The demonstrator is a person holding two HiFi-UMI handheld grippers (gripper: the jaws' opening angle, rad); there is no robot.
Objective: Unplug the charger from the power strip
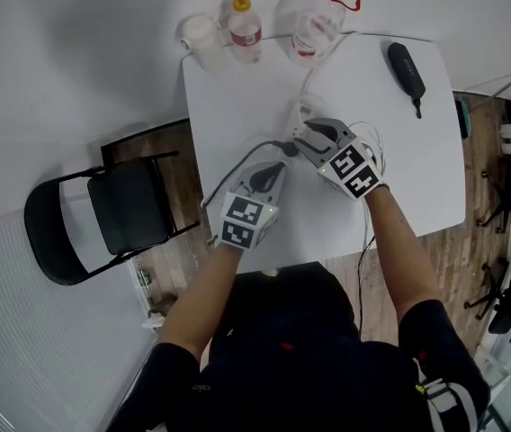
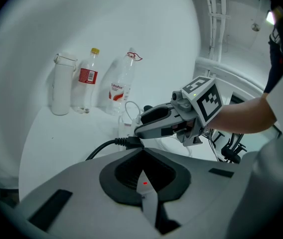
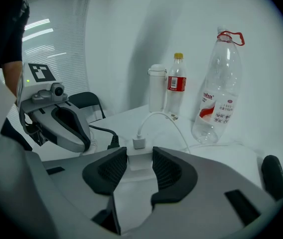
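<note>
Two grippers over the white table (image 1: 399, 169). Left gripper (image 1: 272, 171): jaws narrow, clamped on the white plastic power strip (image 2: 149, 198), which shows a red light. Black power cord (image 2: 106, 146) lies just past the tips. Right gripper (image 3: 140, 156): jaws pressed on both sides of the white cube charger (image 3: 139, 162), with a thin white cable (image 3: 156, 118) in its top.

Grey left gripper (image 1: 279, 166), right gripper (image 1: 303, 138), dark short sleeves (image 1: 435, 331)

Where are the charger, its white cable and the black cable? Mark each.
charger (image 3: 140, 159): right gripper view, white body.
white cable (image 3: 156, 113): right gripper view, loop's top.
black cable (image 2: 102, 145): left gripper view, sheath.
</note>
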